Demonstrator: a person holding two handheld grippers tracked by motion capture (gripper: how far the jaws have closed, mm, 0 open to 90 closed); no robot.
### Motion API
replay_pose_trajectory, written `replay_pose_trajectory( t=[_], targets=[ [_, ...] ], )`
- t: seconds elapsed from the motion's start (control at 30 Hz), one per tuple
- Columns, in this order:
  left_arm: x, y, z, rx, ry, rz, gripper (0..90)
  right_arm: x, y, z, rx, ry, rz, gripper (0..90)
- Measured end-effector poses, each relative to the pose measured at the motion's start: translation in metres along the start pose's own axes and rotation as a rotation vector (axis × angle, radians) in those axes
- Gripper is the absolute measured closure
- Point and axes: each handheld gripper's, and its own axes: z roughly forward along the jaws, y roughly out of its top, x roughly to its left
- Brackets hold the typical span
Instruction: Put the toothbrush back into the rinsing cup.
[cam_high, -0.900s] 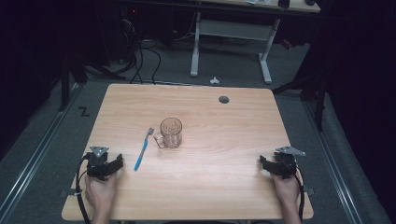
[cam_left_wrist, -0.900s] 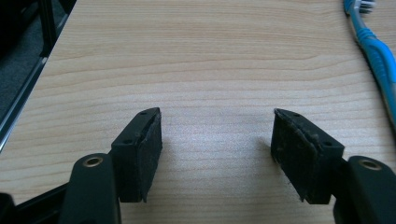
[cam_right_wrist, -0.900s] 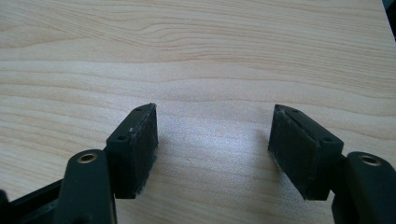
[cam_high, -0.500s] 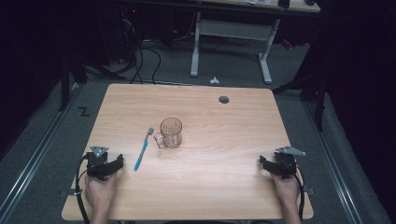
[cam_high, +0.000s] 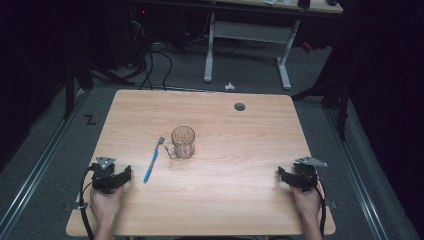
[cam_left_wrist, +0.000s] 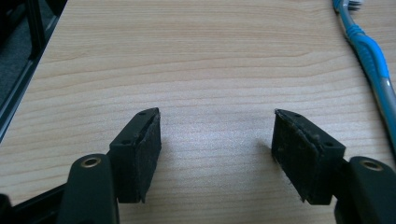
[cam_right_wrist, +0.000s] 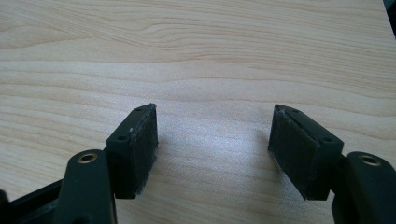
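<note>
While both hands rest at the near edge of the worktop (cam_high: 235, 210), we list the scene as follows. Left claw (cam_high: 124, 175): jaws spread wide, nothing between them — bare wood shows in the gap in the left gripper view. Right claw (cam_high: 283, 174): likewise spread and empty, at the near right, well apart from everything else. Blue toothbrush (cam_high: 152, 161): lying flat just beside the left claw, bristle head pointing away from us toward the mug; its handle also runs down the right edge of the left gripper view (cam_left_wrist: 373, 56). Clear glass mug (cam_high: 182, 142): upright near the middle of the worktop, its handle turned toward the toothbrush, the two near each other but apart, as far as we can tell.

Risks, as we judge them — the toothbrush is slim and lies flush on the wood, so a claw closing from above may skid off or flick it aside; a reach past it could knock the mug, which is light-looking and would tip or slide; a grip on the smooth glass could slip.
</note>
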Motion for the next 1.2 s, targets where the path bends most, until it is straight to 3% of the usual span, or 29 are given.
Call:
replay_pose_trajectory(
  t=[0.77, 0.97, 1.2],
  targets=[
    [-0.001, 0.003, -0.01, 0.012, -0.022, 0.042, 35.5, 0.0, 0.0, 0.0, 0.0, -0.001, 0.001, 33.0],
    [-0.005, 0.002, -0.014, 0.033, -0.011, 0.079, 36.3, 0.0, 0.0, 0.0, 0.0, -0.001, 0.001, 32.9],
    [-0.008, 0.001, -0.022, 0.018, -0.018, 0.085, 36.7, 0.0, 0.0, 0.0, 0.0, -0.001, 0.001, 32.9]
  ],
)
